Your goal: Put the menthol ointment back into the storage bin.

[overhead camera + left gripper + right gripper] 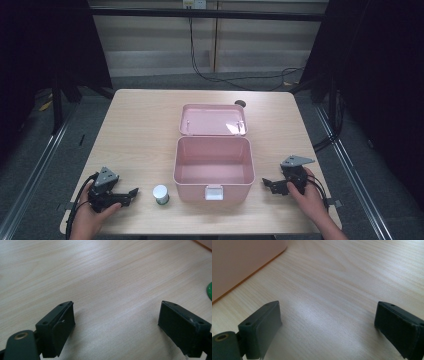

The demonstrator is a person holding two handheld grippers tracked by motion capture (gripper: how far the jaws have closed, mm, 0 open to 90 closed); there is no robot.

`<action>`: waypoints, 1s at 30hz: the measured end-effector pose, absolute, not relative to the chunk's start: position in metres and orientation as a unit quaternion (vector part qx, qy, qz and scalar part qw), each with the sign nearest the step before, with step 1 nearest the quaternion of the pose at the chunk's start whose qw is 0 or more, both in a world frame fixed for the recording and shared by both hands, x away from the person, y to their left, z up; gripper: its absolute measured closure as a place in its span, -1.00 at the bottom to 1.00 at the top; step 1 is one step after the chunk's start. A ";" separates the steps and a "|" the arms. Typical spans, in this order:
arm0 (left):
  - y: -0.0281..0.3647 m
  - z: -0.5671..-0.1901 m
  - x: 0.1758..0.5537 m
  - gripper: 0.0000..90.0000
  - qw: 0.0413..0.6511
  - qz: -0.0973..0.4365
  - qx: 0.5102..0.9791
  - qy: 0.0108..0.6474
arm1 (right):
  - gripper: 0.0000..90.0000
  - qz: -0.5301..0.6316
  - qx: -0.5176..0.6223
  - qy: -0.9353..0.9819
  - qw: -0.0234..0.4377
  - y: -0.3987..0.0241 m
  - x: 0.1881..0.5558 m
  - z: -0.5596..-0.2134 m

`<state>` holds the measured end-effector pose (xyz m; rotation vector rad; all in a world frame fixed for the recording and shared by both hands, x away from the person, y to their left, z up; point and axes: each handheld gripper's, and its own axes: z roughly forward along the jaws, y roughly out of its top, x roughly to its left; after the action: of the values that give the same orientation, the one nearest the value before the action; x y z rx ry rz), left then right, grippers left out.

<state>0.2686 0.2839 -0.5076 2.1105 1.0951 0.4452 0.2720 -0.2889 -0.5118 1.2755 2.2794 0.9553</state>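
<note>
Lower left of the high view: left gripper (131, 193) spread wide, empty, just left of small white round green-based spool (161, 194). Lower right: right gripper (268, 184) wide too, beside open pink plastic box (213, 176).

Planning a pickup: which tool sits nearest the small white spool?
The left tool; the white spool stands just beside it, while the pink box separates the right tool.

One pink box (213, 170) — one white-topped spool (160, 194) — two hand-held grippers.

A black cable (210, 75) trails across the grey floor (150, 80).
</note>
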 end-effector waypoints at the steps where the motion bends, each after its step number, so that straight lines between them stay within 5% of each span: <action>1: 0.284 -0.508 0.269 -0.71 0.354 0.172 0.816 0.424 | -0.85 0.338 0.452 0.806 0.178 -0.289 0.272 -0.512; 7: 0.283 -0.506 0.267 -0.71 0.347 0.171 0.816 0.430 | -0.85 0.338 0.452 0.806 0.178 -0.289 0.272 -0.512; 13: 0.273 -0.490 0.264 -0.60 0.269 0.134 0.841 0.450 | -0.85 0.338 0.452 0.806 0.178 -0.289 0.272 -0.512; 18: 0.266 -0.477 0.258 -0.55 0.203 0.110 0.873 0.430 | -0.85 0.339 0.452 0.806 0.179 -0.289 0.272 -0.512; 30: 0.238 -0.454 0.249 -0.46 0.164 0.020 0.910 0.380 | -0.86 0.338 0.452 0.806 0.178 -0.289 0.272 -0.512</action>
<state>0.2489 0.2381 -0.4542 2.5953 1.0838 0.0583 0.2719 -0.2887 -0.5118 1.2795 2.2787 0.9570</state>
